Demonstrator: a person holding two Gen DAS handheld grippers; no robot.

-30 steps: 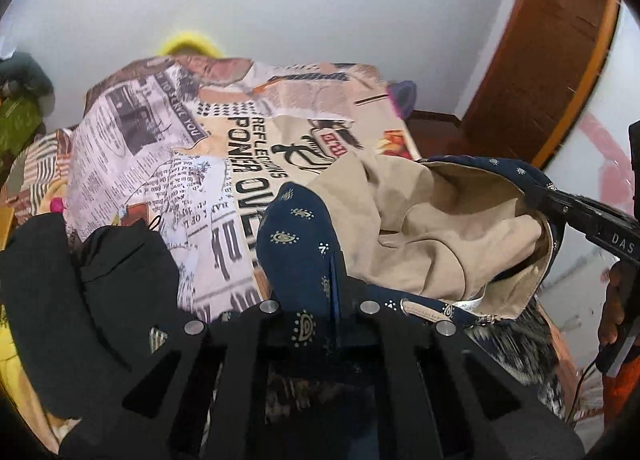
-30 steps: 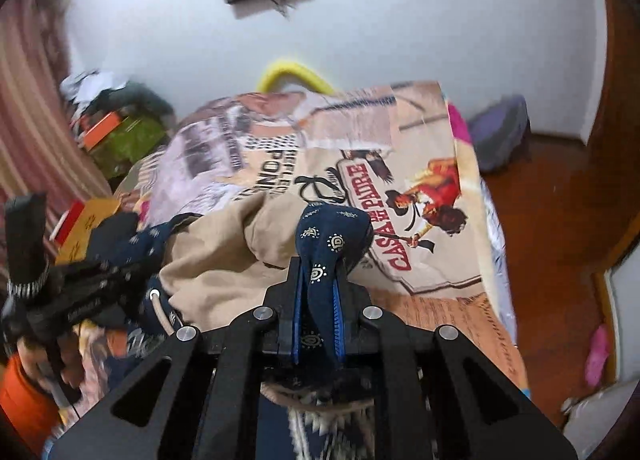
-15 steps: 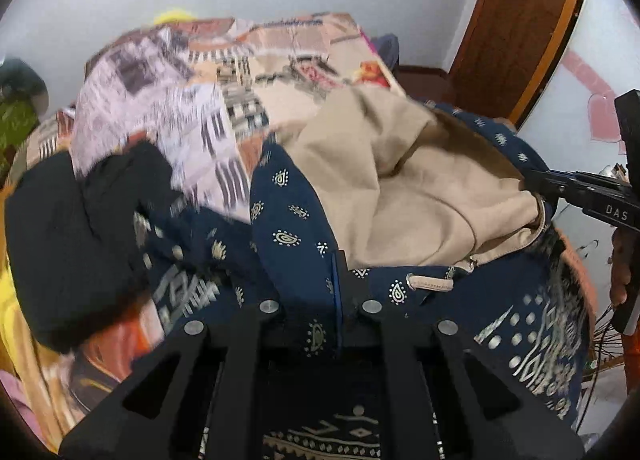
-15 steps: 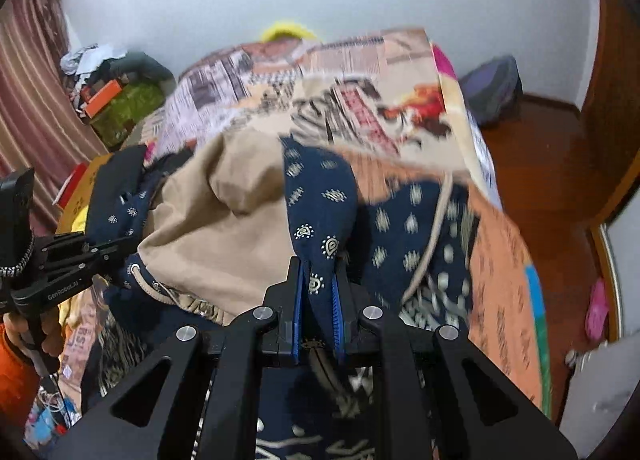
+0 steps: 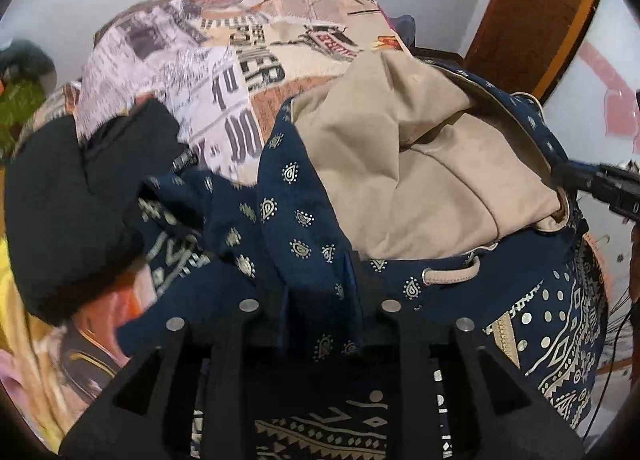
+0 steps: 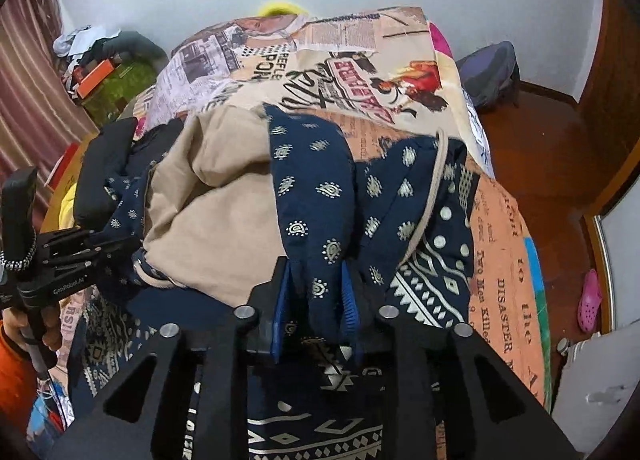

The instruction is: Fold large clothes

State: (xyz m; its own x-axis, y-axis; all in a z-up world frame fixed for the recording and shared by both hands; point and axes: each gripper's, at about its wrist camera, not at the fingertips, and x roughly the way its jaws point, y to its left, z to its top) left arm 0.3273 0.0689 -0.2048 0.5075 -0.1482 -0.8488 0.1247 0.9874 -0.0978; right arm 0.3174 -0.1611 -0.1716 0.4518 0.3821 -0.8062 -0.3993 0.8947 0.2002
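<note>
A large navy garment (image 5: 296,219) with gold and white print and a beige lining (image 5: 432,175) lies bunched on the bed. My left gripper (image 5: 320,300) is shut on a fold of its navy edge. My right gripper (image 6: 314,292) is shut on another navy fold (image 6: 312,187). The garment spreads below both grippers, its beige inside (image 6: 216,195) facing up. A beige drawstring (image 6: 434,179) runs across the navy cloth. The right gripper shows at the right of the left wrist view (image 5: 600,187); the left gripper shows at the left of the right wrist view (image 6: 60,260).
The bed (image 6: 360,59) has a newspaper-print cover. A black garment (image 5: 68,211) lies at the left of the bed. Cluttered items (image 6: 100,71) sit by the wall left of the bed. A wooden door (image 5: 536,7) and wooden floor (image 6: 536,147) lie to the right.
Both grippers have moved down and forward over the bed with the garment held. More navy patterned cloth now lies spread on the cover below them.
</note>
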